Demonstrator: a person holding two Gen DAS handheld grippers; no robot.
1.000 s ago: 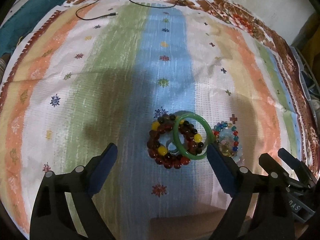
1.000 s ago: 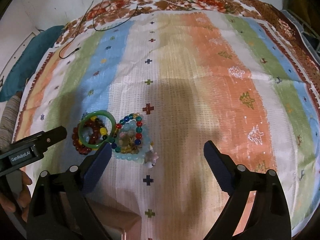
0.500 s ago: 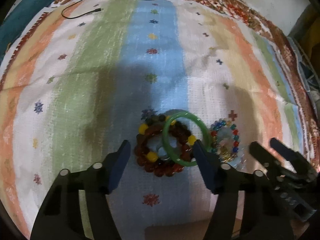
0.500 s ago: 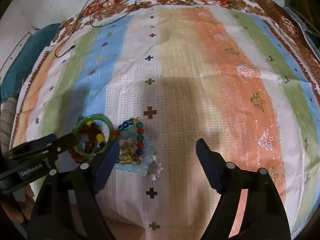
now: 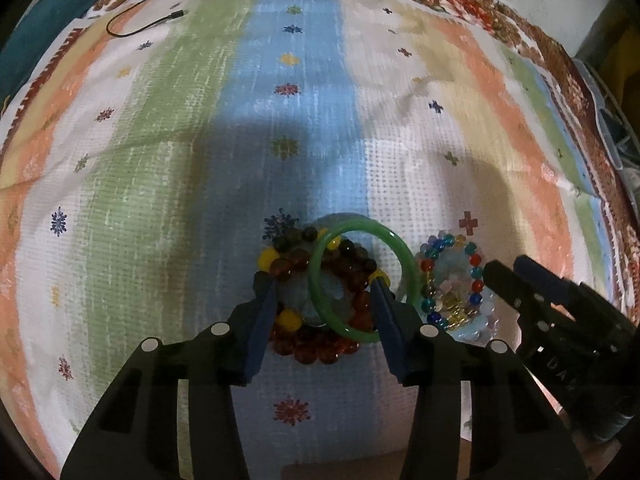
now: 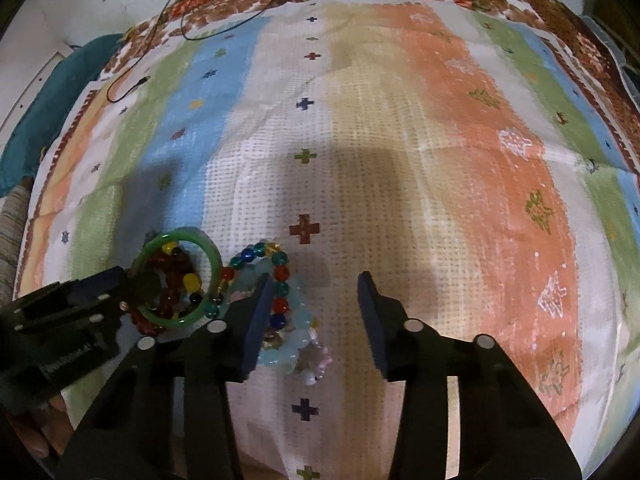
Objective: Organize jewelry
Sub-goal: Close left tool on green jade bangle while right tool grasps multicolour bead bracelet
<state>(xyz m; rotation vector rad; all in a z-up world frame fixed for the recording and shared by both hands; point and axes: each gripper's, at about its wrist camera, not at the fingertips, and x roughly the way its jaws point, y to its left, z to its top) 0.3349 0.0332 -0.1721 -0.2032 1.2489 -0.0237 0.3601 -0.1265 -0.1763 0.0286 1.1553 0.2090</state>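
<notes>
A green bangle [image 5: 409, 258] leans on a brown bead bracelet [image 5: 320, 354] with yellow beads. My left gripper [image 5: 322, 284] points down over them, its jaws closing with both pieces between the fingers; the bangle's right rim lies outside the right finger. I see no firm pinch. To the right sit a multicoloured bead bracelet [image 6: 280, 272] and a pale blue one [image 6: 286, 350]. My right gripper [image 6: 315, 280] hovers over these, jaws closing; its left finger covers part of the pile and its right finger stands apart over bare cloth. The bangle [image 6: 216, 264] shows beside the left gripper [image 6: 118, 280].
A striped woven cloth [image 5: 160, 160] covers the surface. A black cable [image 5: 148, 26] lies at its far edge, and a teal cloth [image 5: 44, 12] sits beyond the far left corner. A person's hand [image 6: 40, 436] shows at the lower left of the right wrist view.
Both grippers have come down closer to the jewellery and their jaws have narrowed from wide open. The jewellery has not moved.
</notes>
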